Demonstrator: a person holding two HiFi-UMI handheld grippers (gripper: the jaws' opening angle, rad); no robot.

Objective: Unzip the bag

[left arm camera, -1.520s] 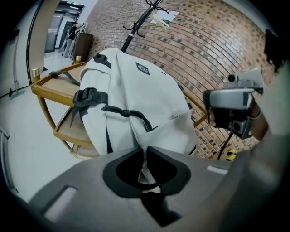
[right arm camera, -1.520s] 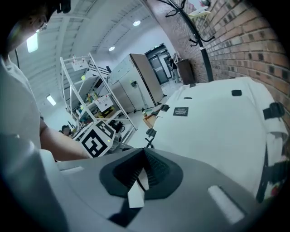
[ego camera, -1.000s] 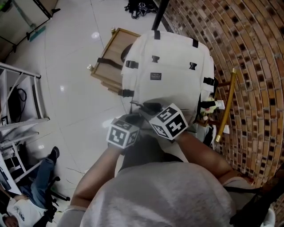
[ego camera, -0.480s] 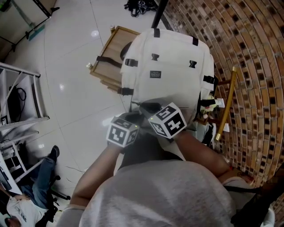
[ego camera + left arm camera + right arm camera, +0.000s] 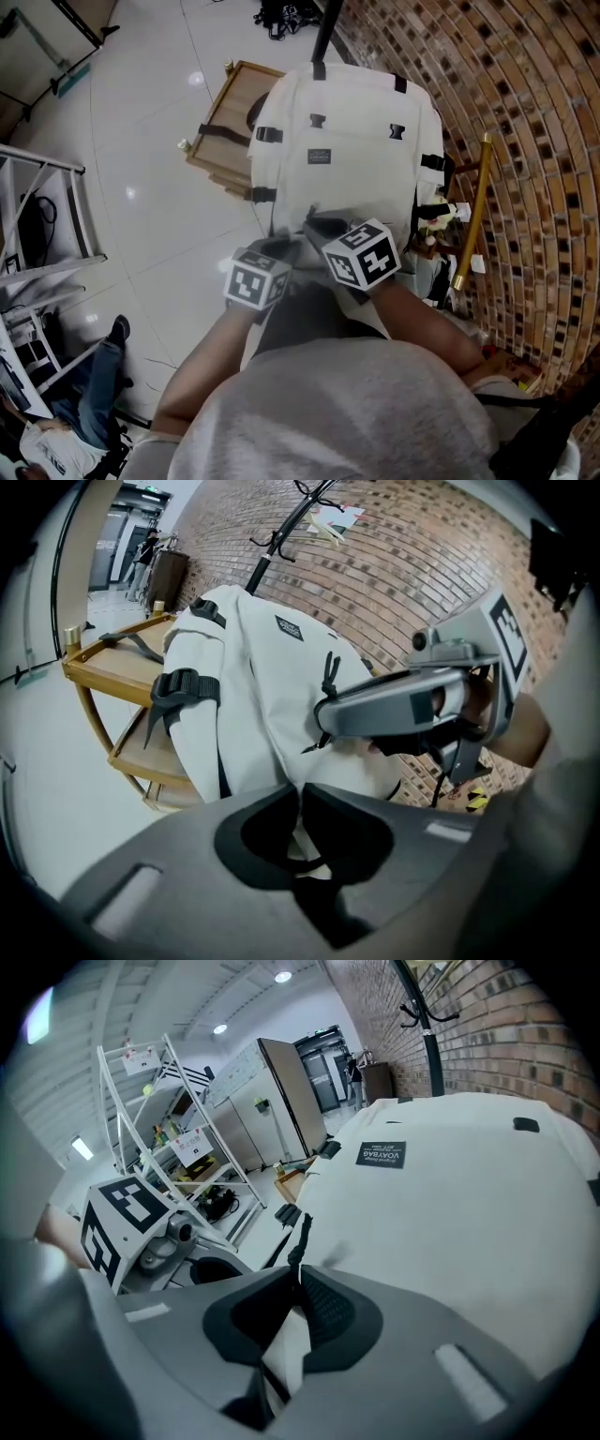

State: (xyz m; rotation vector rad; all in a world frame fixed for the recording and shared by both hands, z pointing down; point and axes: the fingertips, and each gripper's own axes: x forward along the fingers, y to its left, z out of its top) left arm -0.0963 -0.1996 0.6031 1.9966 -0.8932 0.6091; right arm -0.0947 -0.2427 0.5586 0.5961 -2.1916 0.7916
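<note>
One white bag (image 5: 347, 159) on small wooden counter (image 5: 217, 141), brick wall (image 5: 534, 103) at right. Bag front: one dark label (image 5: 319, 157), two small black clips (image 5: 317, 120). Two black buckles (image 5: 267, 134) on bag's left side. Two grippers side by side at bag's near edge. Left gripper (image 5: 300, 797) clamped on fold of white bag fabric. Right gripper (image 5: 297, 1274) closing, jaws pinching one black zip pull (image 5: 301, 1234), white fabric below it

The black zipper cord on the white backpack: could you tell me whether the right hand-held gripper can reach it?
Probably yes: the cord lies between the closing jaws of the right hand-held gripper at the edge of the backpack, with nothing blocking it.
</note>
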